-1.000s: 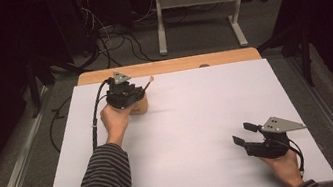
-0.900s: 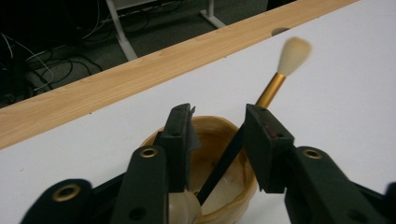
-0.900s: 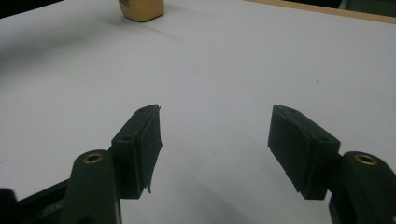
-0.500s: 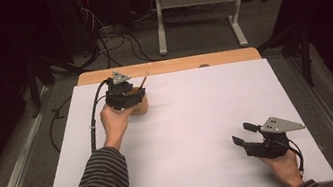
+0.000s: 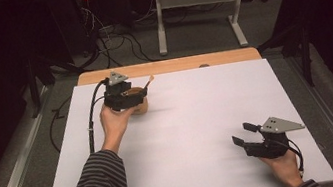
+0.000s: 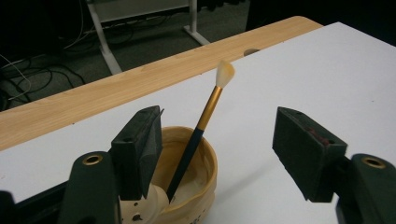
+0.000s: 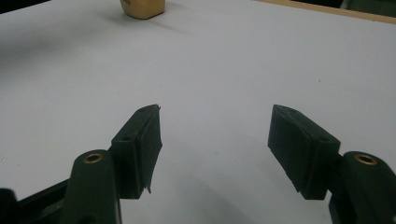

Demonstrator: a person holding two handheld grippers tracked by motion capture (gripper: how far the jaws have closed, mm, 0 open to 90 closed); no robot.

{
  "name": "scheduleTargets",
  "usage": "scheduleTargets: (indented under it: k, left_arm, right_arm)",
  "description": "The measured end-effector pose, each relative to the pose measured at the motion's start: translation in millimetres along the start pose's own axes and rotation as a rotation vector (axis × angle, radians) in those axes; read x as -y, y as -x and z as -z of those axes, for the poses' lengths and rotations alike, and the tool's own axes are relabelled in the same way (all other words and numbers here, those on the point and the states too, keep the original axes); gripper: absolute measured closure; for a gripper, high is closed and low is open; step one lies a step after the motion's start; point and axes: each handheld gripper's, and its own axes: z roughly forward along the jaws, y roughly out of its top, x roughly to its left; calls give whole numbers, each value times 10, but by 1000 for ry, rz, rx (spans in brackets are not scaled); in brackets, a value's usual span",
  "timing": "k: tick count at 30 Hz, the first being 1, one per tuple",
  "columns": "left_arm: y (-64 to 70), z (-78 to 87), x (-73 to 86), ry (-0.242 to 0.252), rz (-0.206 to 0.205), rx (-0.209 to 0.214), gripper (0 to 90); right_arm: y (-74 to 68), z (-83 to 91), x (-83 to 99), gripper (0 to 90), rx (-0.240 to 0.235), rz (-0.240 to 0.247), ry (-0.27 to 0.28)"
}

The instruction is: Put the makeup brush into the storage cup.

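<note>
Left gripper view: cup [image 6: 187, 182] print illegible.

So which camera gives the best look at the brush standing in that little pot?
The left gripper view: the brush leans in the tan pot between the open left tool, pale tip up. The high view shows it small, its tip poking out past the tool. The right gripper view catches the pot's base at the top edge.

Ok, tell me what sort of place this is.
Probably a lab or workshop set up for recording: a white sheet covers a wooden table, loose cables lie on the grey floor, and a metal desk frame stands behind.
</note>
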Motion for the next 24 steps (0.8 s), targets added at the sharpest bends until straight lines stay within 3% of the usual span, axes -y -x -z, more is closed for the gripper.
scheduleTargets:
  k: [24]
  left_arm:
    - [15,250,26,46,-10,32,293]
  right_arm:
    - [9,1,5,364,4,-8,2]
